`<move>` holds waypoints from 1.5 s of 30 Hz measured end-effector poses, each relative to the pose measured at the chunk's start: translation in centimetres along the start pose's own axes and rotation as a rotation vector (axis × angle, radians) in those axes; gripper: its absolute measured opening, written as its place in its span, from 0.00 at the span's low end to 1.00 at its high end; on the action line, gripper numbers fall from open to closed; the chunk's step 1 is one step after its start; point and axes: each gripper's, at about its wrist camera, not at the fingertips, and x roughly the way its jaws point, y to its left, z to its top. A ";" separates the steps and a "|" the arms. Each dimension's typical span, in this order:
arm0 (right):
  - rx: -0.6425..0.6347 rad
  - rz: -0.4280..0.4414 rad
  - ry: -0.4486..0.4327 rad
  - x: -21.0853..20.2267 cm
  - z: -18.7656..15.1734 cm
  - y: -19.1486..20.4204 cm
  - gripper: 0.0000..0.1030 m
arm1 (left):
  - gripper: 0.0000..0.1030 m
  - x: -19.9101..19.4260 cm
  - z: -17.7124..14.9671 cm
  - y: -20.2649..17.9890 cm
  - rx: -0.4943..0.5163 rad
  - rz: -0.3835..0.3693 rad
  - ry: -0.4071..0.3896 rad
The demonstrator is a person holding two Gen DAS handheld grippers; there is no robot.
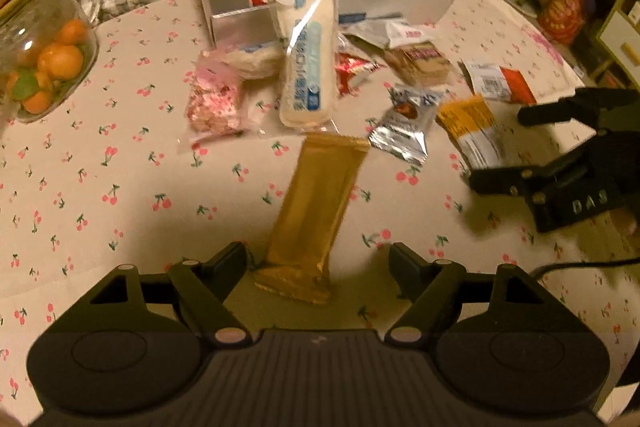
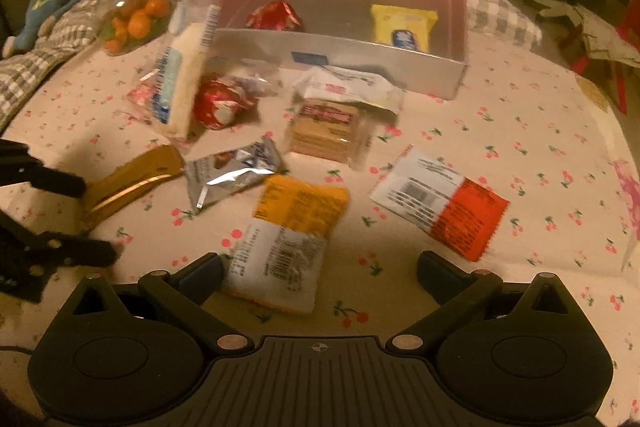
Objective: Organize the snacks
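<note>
The left tongs (image 1: 318, 263) gape wide, empty, around the long gold foil bar's (image 1: 316, 215) near end. The right tongs (image 2: 320, 267) gape too, empty, with the orange-and-white flat packet (image 2: 286, 243) between them.

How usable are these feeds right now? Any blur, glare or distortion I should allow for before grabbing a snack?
Left wrist view: dim orange light, fisheye bending at the edges, the gold bar between the open left claw fairly sharp, farther wrappers smeared. Right wrist view: motion blur throughout, glare on the silver wrapper, the orange-and-white packet soft.
</note>
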 end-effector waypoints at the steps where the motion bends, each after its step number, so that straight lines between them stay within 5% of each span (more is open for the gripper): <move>1: -0.007 0.006 -0.002 0.1 0.0 0.2 1.00 | 0.71 0.1 0.0 0.1 0.002 0.001 -0.014; 11: -0.056 0.008 -0.021 0.8 0.5 1.7 1.00 | 0.66 0.4 0.4 0.7 -0.038 -0.004 -0.083; 17: -0.053 0.001 -0.036 0.7 0.5 1.7 0.94 | 0.51 0.3 0.5 0.5 -0.022 0.022 -0.091; 23: -0.060 0.006 -0.057 0.2 0.7 1.9 0.71 | 0.37 0.1 0.5 0.5 -0.023 0.014 -0.092; 28: -0.080 0.013 -0.062 -0.1 0.9 2.4 0.39 | 0.27 0.0 0.6 0.5 -0.033 0.009 -0.082; 45: -0.037 0.028 -0.042 -1.2 1.7 2.3 0.38 | 0.25 -0.5 0.7 0.5 -0.093 -0.044 -0.043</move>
